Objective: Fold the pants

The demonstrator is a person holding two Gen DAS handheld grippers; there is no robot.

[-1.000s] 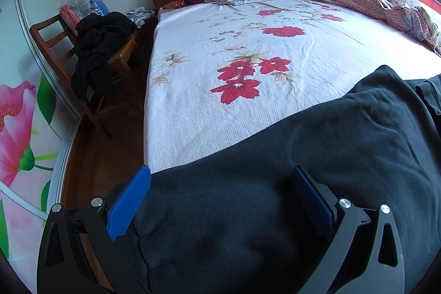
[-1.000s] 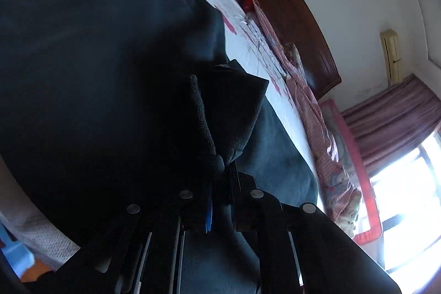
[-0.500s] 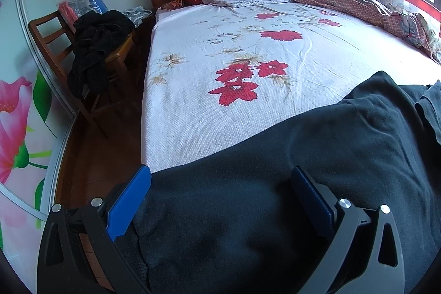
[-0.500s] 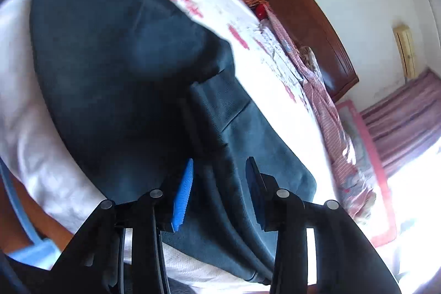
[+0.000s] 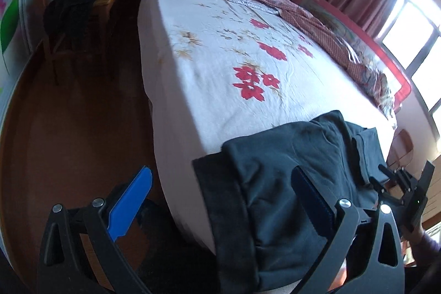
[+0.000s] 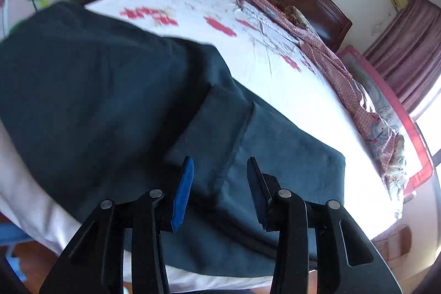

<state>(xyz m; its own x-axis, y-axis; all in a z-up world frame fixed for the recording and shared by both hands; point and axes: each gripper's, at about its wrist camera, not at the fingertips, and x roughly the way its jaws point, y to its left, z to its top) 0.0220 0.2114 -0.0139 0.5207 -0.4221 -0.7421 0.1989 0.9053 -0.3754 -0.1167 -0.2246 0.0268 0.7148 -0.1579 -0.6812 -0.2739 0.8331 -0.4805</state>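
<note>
Dark pants (image 5: 289, 164) folded on floral bed (image 5: 220, 40), left claw (image 5: 220, 189) wide, right claw (image 6: 217, 178) parted, both empty

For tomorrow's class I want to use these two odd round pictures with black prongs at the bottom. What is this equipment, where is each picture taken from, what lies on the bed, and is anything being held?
No robot here: a person holds a two-finger clamp in each hand, each carrying a wide-angle camera that looks along its fingers. One picture comes from the left gripper, the other from the right gripper; the black prongs with blue pads are their fingers. On the floral bedsheet lie dark pants, folded in layers near the bed's foot edge. Both grippers are open and hold nothing. In the left picture the right gripper also appears at the far right. A chair piled with dark clothes stands beside the bed.
</note>
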